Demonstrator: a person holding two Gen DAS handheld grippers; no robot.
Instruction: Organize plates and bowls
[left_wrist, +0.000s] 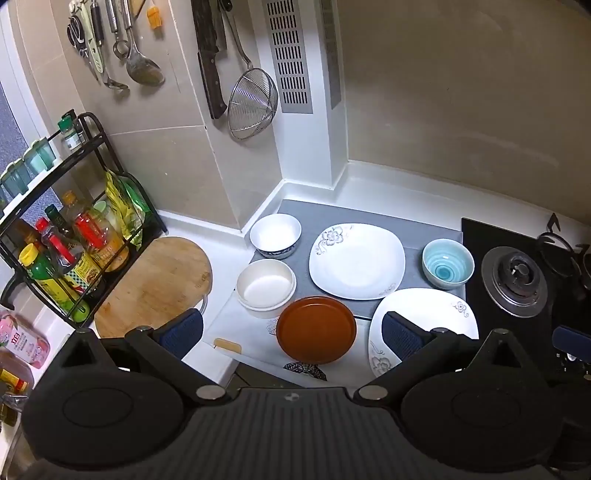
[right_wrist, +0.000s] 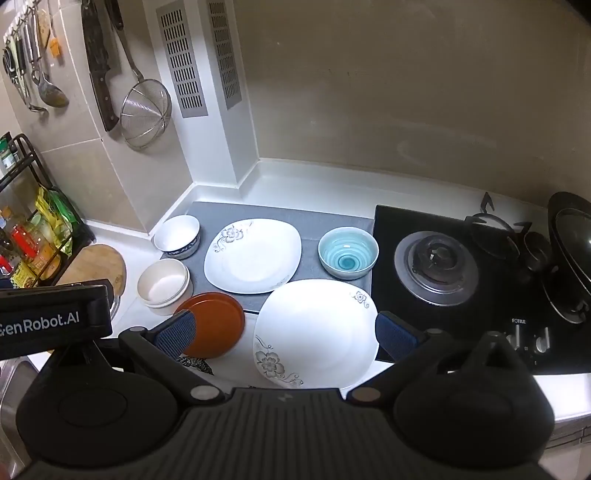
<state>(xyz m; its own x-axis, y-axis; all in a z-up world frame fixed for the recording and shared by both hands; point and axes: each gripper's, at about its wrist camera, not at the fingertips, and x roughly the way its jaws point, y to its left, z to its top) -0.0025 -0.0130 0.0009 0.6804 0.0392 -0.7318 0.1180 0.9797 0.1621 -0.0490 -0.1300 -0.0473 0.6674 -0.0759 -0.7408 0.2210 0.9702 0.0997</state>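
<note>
- Six dishes sit on the white tabletop (right_wrist: 332, 184), most of them on a grey mat (right_wrist: 258, 210) in a tiled corner, beside a black gas hob (right_wrist: 436, 266).
- Three bowls: a white bowl (left_wrist: 275, 235) at the back, a cream bowl (left_wrist: 266, 287) just in front of it, a blue bowl (right_wrist: 348, 257) near the hob.
- Three plates: a square plate on the mat (right_wrist: 253, 254), a second square plate (right_wrist: 316, 332) and a brown plate (left_wrist: 316, 329) at the front edge.
- Both the left gripper (left_wrist: 291, 332) and the right gripper (right_wrist: 284, 332) hover above the front edge, jaws spread wide, holding nothing.
</note>
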